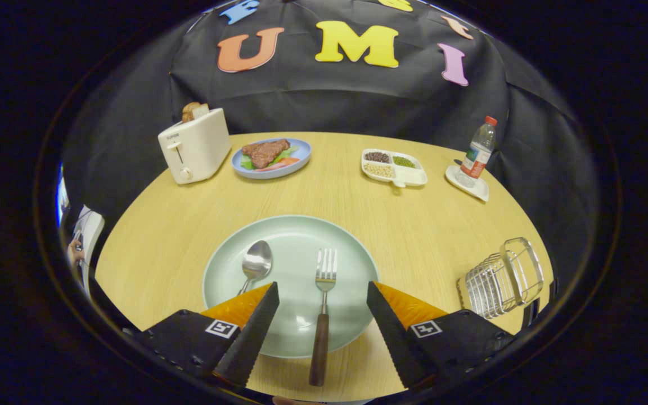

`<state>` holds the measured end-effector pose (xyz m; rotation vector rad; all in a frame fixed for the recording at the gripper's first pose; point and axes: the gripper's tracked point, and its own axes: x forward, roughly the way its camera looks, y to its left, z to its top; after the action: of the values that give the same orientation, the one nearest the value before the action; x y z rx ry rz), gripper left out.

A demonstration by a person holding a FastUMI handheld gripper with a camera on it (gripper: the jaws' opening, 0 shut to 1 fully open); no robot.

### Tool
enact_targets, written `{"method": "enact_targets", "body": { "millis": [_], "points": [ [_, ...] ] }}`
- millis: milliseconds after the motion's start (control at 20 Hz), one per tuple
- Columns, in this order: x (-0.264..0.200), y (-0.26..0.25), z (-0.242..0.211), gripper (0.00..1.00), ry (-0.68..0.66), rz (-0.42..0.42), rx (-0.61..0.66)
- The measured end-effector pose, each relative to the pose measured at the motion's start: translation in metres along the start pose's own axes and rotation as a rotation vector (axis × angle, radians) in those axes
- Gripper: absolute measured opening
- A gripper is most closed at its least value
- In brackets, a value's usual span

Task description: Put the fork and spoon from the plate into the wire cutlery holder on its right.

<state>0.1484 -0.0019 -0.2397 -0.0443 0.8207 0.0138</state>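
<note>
My gripper (322, 292) hangs spread wide over the plate (290, 281), holding nothing. The fork (322, 315) lies on the plate between my fingers, the spoon (255, 264) left of it, the wire cutlery holder (501, 278) off the plate's right.

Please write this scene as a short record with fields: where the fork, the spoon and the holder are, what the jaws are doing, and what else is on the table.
gripper: jaws open, holding nothing
fork: on the plate between the jaws, handle over the near rim
spoon: on the plate, left of the fork, handle behind the left jaw
plate: pale green, just ahead of the gripper
wire cutlery holder: right of the plate, empty
far side: toaster, blue food plate, divided tray, water bottle
task state: not started
</note>
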Motion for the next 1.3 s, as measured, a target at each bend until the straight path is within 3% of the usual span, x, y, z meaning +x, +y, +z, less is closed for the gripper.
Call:
{"method": "enact_targets", "body": {
  "millis": [200,550,700,750,800,850,950,1000,1100,1300],
  "points": [
    [0.014,-0.002,-0.008,0.94,0.056,-0.005,0.004],
    [0.025,0.002,-0.023,0.48,0.146,0.010,0.037],
    [0.025,0.007,-0.023,0.46,0.166,0.022,0.054],
    [0.023,0.011,-0.024,0.32,0.169,0.037,0.060],
    [0.027,0.012,-0.025,0.27,0.174,0.040,0.066],
    [0.027,0.011,-0.024,0.21,0.171,0.040,0.071],
    [0.026,0.016,-0.025,0.20,0.178,0.058,0.080],
    [0.024,0.014,-0.021,0.10,0.176,0.056,0.074],
    [0.022,0.015,-0.021,0.02,0.178,0.058,0.072],
    [0.010,0.015,-0.017,0.02,0.161,0.077,0.084]
  ]
}}
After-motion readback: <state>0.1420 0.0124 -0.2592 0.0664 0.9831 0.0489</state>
